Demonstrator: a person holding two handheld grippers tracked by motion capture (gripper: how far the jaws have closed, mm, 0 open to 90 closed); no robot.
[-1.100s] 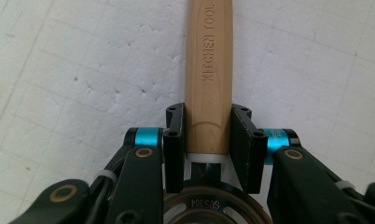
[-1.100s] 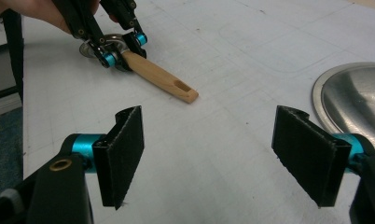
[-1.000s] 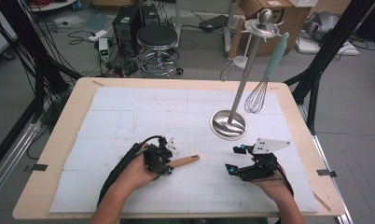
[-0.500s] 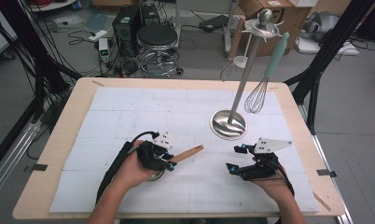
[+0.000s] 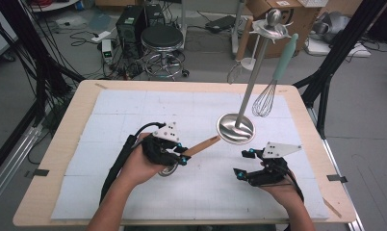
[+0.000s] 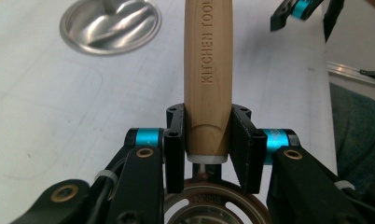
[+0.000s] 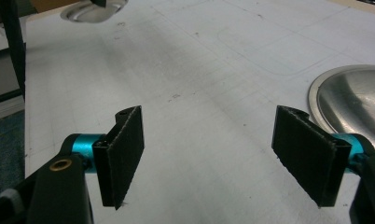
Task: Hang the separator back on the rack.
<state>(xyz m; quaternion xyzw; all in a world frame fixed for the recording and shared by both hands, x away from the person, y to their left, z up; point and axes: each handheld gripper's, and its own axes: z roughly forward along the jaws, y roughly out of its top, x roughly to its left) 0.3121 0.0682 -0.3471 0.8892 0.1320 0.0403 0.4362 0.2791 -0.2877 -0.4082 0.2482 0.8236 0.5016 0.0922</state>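
My left gripper (image 5: 182,156) is shut on a wooden-handled kitchen tool (image 5: 203,144) and holds it above the white mat. The handle points toward the stand's base. In the left gripper view the pads clamp the lower end of the handle (image 6: 207,60), with the tool's round metal head (image 6: 209,205) just below the jaws. My right gripper (image 5: 240,163) rests low at the front right, open, with nothing between its pads (image 7: 122,154). The right gripper (image 6: 307,16) also appears far off in the left gripper view.
A metal stand with a round base (image 5: 236,128) rises at the mat's back right. A whisk (image 5: 264,101) with a teal handle hangs from its top. The white mat (image 5: 134,110) covers the wooden table (image 5: 61,144). The stand's base (image 7: 358,102) lies close beside my right gripper.
The left hand has risen from the mat with the wooden-handled tool, whose handle now tilts up toward the stand's base. The right hand has kept still.
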